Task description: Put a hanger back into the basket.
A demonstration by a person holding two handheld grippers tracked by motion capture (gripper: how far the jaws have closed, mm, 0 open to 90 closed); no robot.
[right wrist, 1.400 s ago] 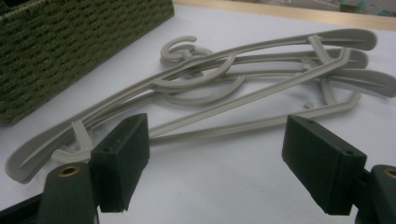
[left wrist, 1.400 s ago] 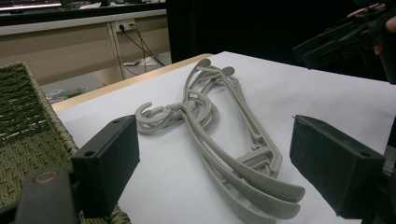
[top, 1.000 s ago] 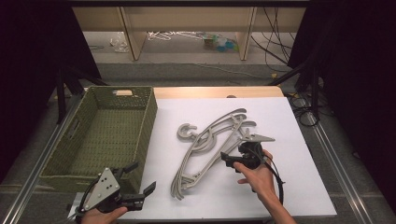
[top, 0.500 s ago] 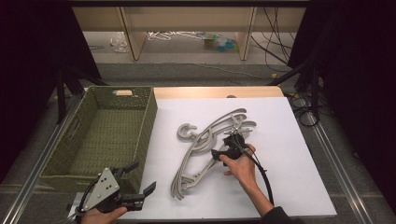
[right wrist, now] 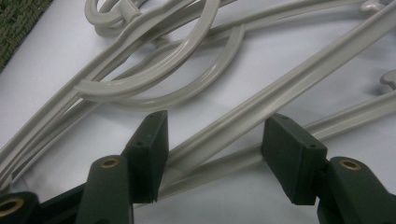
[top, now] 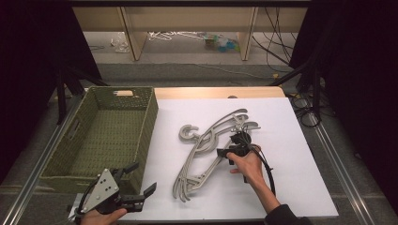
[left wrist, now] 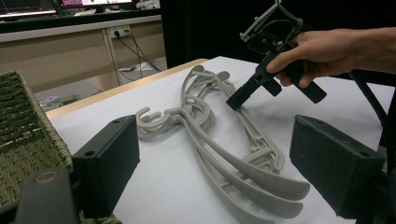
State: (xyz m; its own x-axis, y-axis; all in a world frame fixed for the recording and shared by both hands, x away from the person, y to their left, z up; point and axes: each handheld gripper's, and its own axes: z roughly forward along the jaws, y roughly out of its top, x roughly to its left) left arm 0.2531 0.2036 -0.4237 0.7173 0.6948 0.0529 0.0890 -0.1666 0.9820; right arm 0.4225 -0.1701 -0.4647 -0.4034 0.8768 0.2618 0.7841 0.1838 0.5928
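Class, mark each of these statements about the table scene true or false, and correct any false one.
1. The green woven basket has hangers in it. False: it is empty; the grey hangers lie piled on the white table.
2. The right gripper has its jaws open on either side of a hanger bar. True.
3. The left gripper is shut on a hanger. False: it is open and holds nothing, near the basket's front corner.
4. The basket is on the left of the hangers in the high view. True.
5. The hangers are black. False: they are pale grey.
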